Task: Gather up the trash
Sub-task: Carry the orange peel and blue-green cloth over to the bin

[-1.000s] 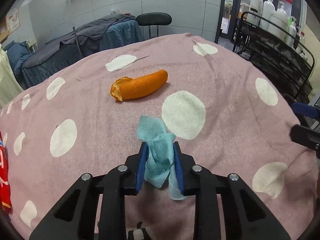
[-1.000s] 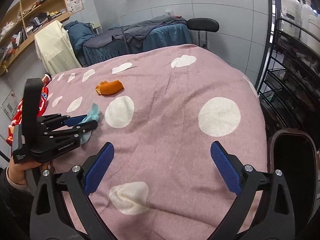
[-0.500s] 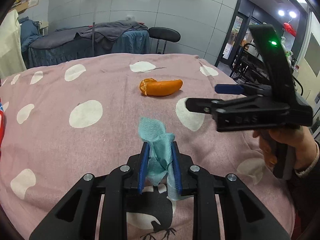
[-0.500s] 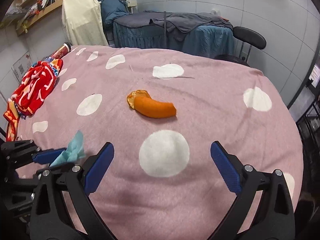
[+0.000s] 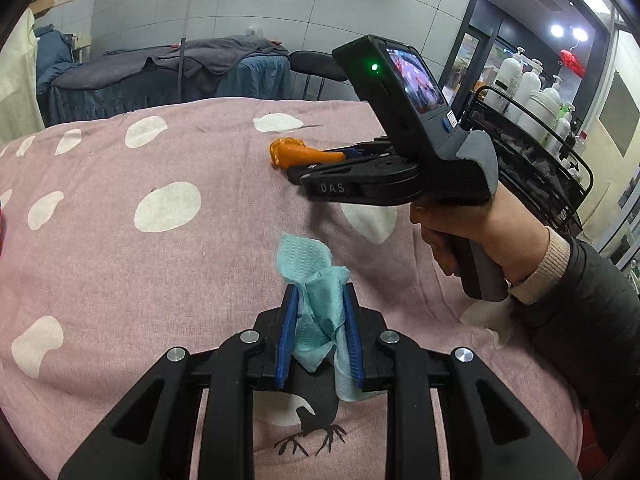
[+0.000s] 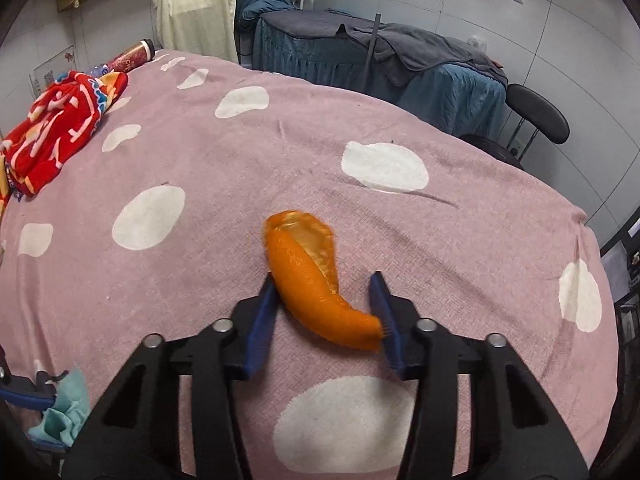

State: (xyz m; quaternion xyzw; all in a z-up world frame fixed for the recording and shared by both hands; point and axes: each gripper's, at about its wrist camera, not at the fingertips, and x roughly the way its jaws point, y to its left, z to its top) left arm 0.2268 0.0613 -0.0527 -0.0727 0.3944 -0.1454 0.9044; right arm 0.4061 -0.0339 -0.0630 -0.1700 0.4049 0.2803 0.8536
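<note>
With the left gripper [image 5: 318,332] clenched on the teal tissue [image 5: 316,280], the right gripper [image 6: 324,312] is closing around the orange peel [image 6: 312,280] mid-blanket [image 6: 200,152], and should pinch its thick middle squarely, avoiding the cloth.

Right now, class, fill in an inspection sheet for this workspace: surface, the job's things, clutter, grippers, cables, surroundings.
Surface: pink spotted bedcover, wrinkled, soft.
Job's things: orange peel lying on the cover; teal tissue lifted off it.
Clutter: red patterned cloth and a red bottle at the far left edge.
Grippers: left gripper shut on the tissue; right gripper closing, peel between its fingers, far tip at the right pad.
Cables: nothing seen.
Surroundings: blue-draped bed, black stool, wire rack of white bottles.
</note>
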